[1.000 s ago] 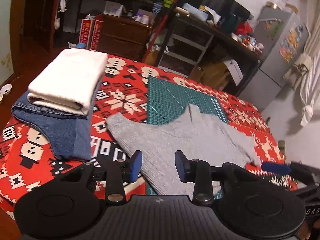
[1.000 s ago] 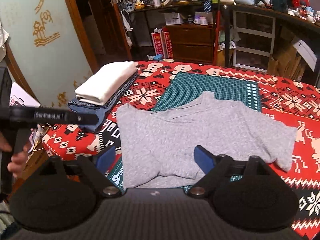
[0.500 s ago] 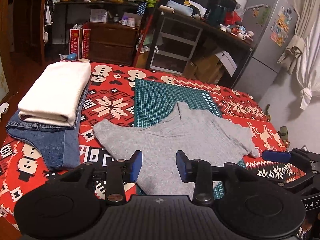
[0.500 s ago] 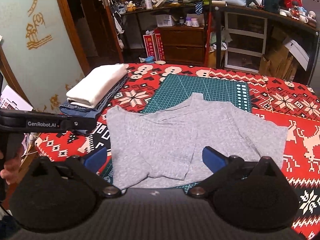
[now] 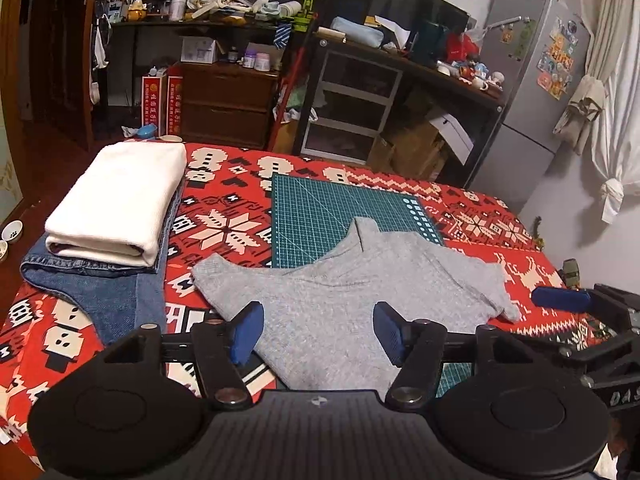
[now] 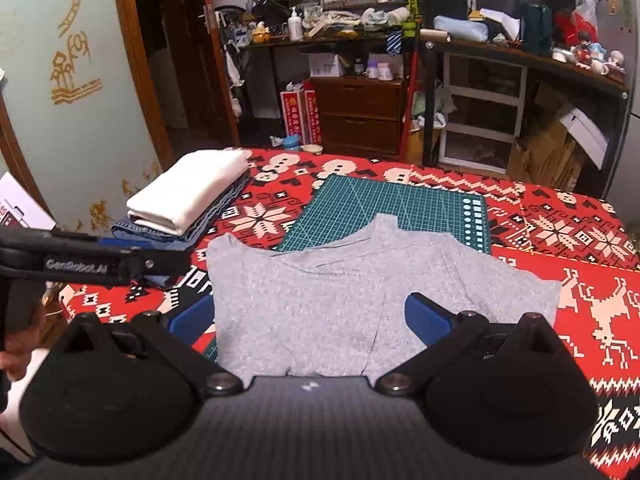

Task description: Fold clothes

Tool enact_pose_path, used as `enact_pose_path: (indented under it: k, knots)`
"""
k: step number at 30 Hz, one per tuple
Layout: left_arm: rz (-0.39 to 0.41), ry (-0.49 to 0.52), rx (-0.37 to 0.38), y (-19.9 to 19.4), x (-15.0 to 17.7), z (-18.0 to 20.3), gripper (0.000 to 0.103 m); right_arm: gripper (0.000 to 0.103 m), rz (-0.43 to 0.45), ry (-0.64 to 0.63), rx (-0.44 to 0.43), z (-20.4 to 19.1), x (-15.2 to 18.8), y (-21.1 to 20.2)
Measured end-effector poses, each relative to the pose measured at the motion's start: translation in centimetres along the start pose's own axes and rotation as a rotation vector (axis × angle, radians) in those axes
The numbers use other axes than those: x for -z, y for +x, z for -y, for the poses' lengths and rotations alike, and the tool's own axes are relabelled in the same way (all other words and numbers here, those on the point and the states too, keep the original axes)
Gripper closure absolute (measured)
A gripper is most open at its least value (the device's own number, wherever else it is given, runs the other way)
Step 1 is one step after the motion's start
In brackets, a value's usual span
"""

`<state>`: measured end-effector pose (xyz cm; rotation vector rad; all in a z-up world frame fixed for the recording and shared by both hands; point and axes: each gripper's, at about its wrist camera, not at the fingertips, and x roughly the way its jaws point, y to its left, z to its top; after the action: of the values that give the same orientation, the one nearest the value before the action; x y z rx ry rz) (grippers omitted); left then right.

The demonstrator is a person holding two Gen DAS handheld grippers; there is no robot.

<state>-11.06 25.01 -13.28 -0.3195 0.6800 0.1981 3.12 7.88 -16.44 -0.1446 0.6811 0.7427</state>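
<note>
A grey T-shirt (image 6: 344, 300) lies spread across the worktop (image 6: 580, 240), partly over a green cutting mat (image 6: 400, 208) and partly on the red patterned cloth. It looks part-folded already: one side seems turned in, leaving a crease running down the front near the right gripper (image 6: 310, 318). At the far left corner a folded white garment (image 5: 116, 204) sits on top of folded jeans (image 5: 100, 292), well apart from the shirt.

Both tools hover over the shirt's near edge with their fingers spread wide and nothing between them — the left gripper (image 5: 318, 334) above the near-left part, the right one above the middle of the hem.

The step in hand appears to be choosing where to take hold for the next fold. To do it well, each gripper should come down on the near hem at matching points, one toward each side, and pinch through every layer there so the turned-in flap does not slip out. Lifting both ends together and carrying them evenly toward the collar would keep the fold line straight — a lopsided lift would likely skew the shirt or drag it off the mat.
</note>
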Motion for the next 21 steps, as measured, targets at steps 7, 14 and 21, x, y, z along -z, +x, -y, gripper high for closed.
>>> enact_pose_path:
  k: [7, 14, 21]
  knots:
    - [0.031, -0.01, -0.015, -2.3, 0.9, -0.4, 0.037, 0.0, 0.018, 0.068, 0.107, -0.1, 0.4, -1.9]
    - [0.031, -0.012, -0.029, -3.4, 1.1, -0.1, 0.036, 0.0, 0.038, 0.161, 0.159, 1.1, 0.5, -4.3]
    - [0.024, -0.017, -0.018, -2.9, 1.1, 0.0, 0.036, 0.0, 0.039, 0.139, 0.116, 1.9, -0.5, -5.2]
